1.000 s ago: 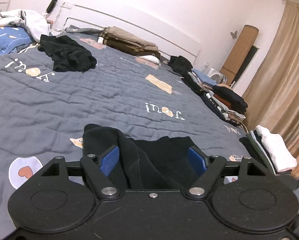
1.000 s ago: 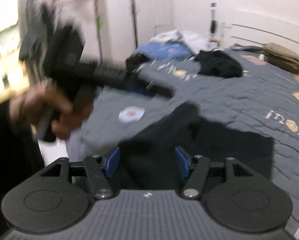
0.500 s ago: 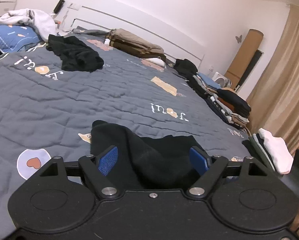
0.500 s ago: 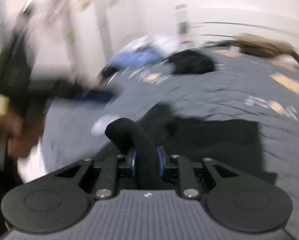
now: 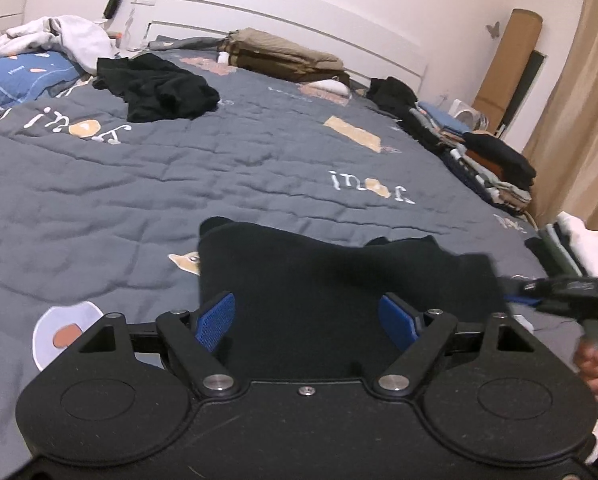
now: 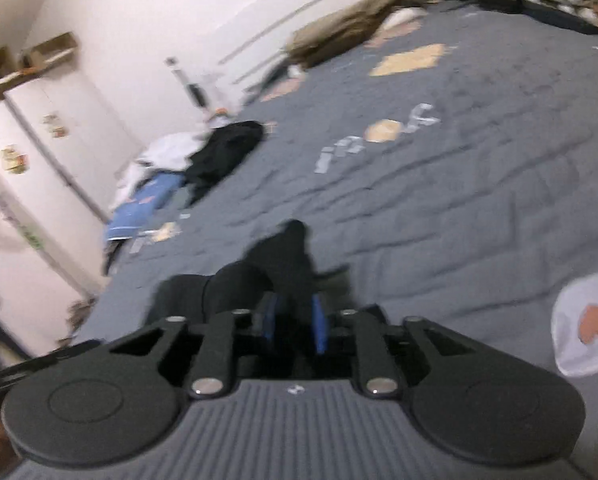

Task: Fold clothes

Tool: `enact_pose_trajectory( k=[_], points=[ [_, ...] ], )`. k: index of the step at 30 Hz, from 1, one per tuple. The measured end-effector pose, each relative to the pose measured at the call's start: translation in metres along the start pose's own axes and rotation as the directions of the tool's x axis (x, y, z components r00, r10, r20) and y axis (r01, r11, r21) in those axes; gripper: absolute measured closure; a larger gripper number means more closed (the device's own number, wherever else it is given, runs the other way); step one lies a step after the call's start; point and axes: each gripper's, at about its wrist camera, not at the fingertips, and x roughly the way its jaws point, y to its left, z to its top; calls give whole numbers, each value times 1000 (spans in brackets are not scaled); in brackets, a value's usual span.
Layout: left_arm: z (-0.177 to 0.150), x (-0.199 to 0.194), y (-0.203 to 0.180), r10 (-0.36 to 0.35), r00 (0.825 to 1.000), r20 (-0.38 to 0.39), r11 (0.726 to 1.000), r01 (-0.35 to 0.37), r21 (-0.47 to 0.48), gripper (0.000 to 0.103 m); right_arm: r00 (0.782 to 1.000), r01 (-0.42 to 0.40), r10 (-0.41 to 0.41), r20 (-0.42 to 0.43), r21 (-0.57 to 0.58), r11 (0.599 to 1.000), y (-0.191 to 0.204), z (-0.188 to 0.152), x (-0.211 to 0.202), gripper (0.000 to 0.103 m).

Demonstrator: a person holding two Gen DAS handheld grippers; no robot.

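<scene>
The black garment (image 5: 339, 280) is lying at the bed's (image 5: 179, 184) near edge. The left gripper (image 5: 309, 318) is hovering wide above it; the right gripper (image 6: 295, 322) is pinching a fold, jaws opening. That fold could slip free.

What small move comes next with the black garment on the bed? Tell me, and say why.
Probably draw the right gripper across, carrying its pinched fold over the black garment. Black cloth sits between its narrow, opening jaws, so firm the grip up first. The left gripper stands wide above the flat part and holds nothing.
</scene>
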Motion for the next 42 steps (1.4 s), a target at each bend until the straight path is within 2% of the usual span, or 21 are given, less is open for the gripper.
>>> enact_pose_trajectory(
  k=[3, 6, 10, 13, 15, 17, 18, 21, 24, 25, 29, 33, 35, 39, 41, 42],
  points=[
    [3, 1, 2, -4, 1000, 10, 1000, 5, -13, 23, 997, -75, 76, 25, -33, 997, 6, 6, -8, 55],
    [5, 2, 1, -9, 1000, 23, 1000, 9, -4, 20, 990, -120, 124, 59, -70, 990, 12, 9, -10, 45],
    [6, 8, -2, -17, 1000, 14, 1000, 18, -12, 20, 996, -79, 83, 25, -133, 988, 17, 6, 12, 41],
    [6, 11, -5, -20, 1000, 9, 1000, 20, 1, 20, 997, -75, 74, -10, -135, 988, 18, 2, 32, 41],
    [5, 13, -4, -20, 1000, 5, 1000, 20, 6, 20, 996, -84, 81, -29, -130, 988, 19, -1, 42, 46],
    [5, 15, -2, -14, 1000, 1, 1000, 14, 5, 20, 994, -109, 105, -40, -106, 988, 19, -1, 43, 74],
    [5, 17, -1, -11, 1000, -1, 1000, 11, 2, 20, 992, -117, 113, -48, -83, 990, 17, 0, 42, 93],
    [8, 19, 2, -1, 1000, 3, 1000, 1, -9, 20, 993, -118, 118, 14, -6, 993, 7, 10, 29, 94],
    [12, 20, 4, 3, 1000, 14, 1000, -3, -3, 20, 992, -113, 112, 64, 6, 994, 0, 18, 19, 94],
    [14, 21, 6, 5, 1000, 17, 1000, -5, 2, 20, 993, -100, 100, 61, 2, 995, -1, 17, 20, 94],
    [21, 34, 20, 24, 1000, -4, 999, -24, -30, 20, 999, -26, 26, -41, 20, 999, -14, 6, 41, 94],
    [26, 54, 38, 16, 999, -49, 997, -19, -74, 20, 999, -38, 39, -39, 21, 999, -17, 2, 46, 93],
    [28, 65, 50, -12, 998, -69, 992, 3, -125, 20, 998, -41, 42, -36, 28, 999, -18, 2, 47, 93],
    [28, 94, 72, -111, 988, -111, 969, 83, -235, 20, 999, -43, 44, -32, 34, 998, -20, 0, 47, 93],
    [24, 110, 85, -188, 974, -123, 936, 140, -324, 31, 999, -43, 44, -31, 36, 998, -21, 1, 49, 93],
    [22, 117, 91, -218, 968, -123, 919, 161, -360, 49, 999, -44, 45, -29, 37, 998, -21, 1, 49, 93]
  ],
)
